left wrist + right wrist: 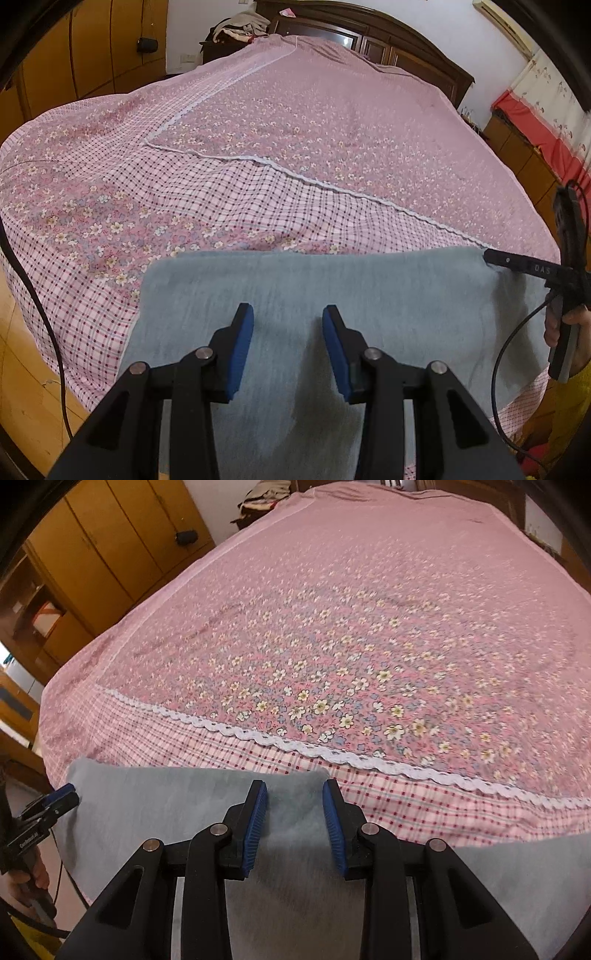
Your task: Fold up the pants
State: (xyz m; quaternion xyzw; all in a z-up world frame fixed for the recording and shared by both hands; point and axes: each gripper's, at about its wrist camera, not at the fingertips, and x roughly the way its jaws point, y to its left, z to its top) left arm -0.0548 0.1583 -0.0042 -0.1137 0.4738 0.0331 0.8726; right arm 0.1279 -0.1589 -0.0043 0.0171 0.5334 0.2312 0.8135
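Grey-blue pants lie folded flat at the near edge of the bed; they also show in the right wrist view. My left gripper is open just above the cloth, near its left half, holding nothing. My right gripper is open above the pants' far right corner, empty. The right gripper also shows at the right edge of the left wrist view, its tip at the pants' far right corner. The left gripper shows at the left edge of the right wrist view, by the pants' left edge.
A pink floral bedspread with a plaid border and white lace trim covers the bed. Wooden wardrobes stand to the left, a dark headboard at the far end. A black cable hangs at left.
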